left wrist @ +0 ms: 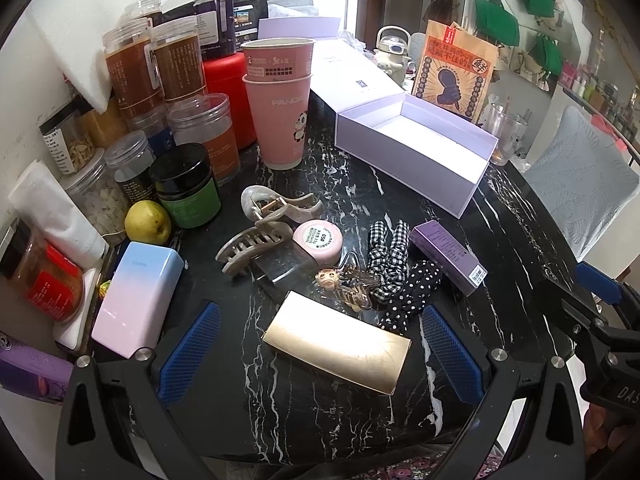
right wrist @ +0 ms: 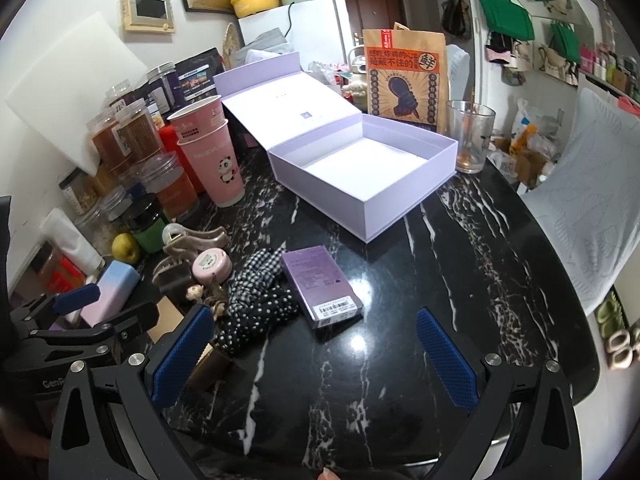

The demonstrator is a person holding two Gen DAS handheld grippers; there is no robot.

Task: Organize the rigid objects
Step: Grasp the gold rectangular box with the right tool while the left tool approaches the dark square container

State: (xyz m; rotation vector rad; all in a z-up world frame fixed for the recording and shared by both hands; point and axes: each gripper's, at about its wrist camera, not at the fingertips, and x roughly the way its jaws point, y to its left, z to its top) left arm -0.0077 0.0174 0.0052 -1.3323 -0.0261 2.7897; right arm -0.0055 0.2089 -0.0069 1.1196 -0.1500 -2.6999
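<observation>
the left gripper [left wrist: 320, 356] is hovering low over the black marble table [left wrist: 500, 248] with its blue pads spread wide, gripping nothing; the gold box [left wrist: 338, 344] is lying flat on the table between the two pads, and neither pad looks to be touching it. the right gripper [right wrist: 316, 352] is likewise gaping wide and holding nothing, with only bare table between its pads and the purple box [right wrist: 320, 288] lying just ahead of them.

the rigid items are sitting clustered near the table's front left: two beige hair claws [left wrist: 260, 228], a pink round tin [left wrist: 318, 242], a dark clear block [left wrist: 280, 268] and a small pig charm [left wrist: 328, 278], all crowding together. the checked scrunchie [left wrist: 390, 256] and dotted scrunchie [left wrist: 412, 292] are lying beside them, touching the purple box. a pastel blue-pink case [left wrist: 136, 300] is resting at the left edge.

farther back, the lilac box [right wrist: 360, 176] is standing with its lid flipped back and nothing inside. stacked pink cups [right wrist: 212, 152] are standing to its left, jars [left wrist: 160, 80] are crowding the wall, and a glass [right wrist: 470, 136] is standing to its right.
</observation>
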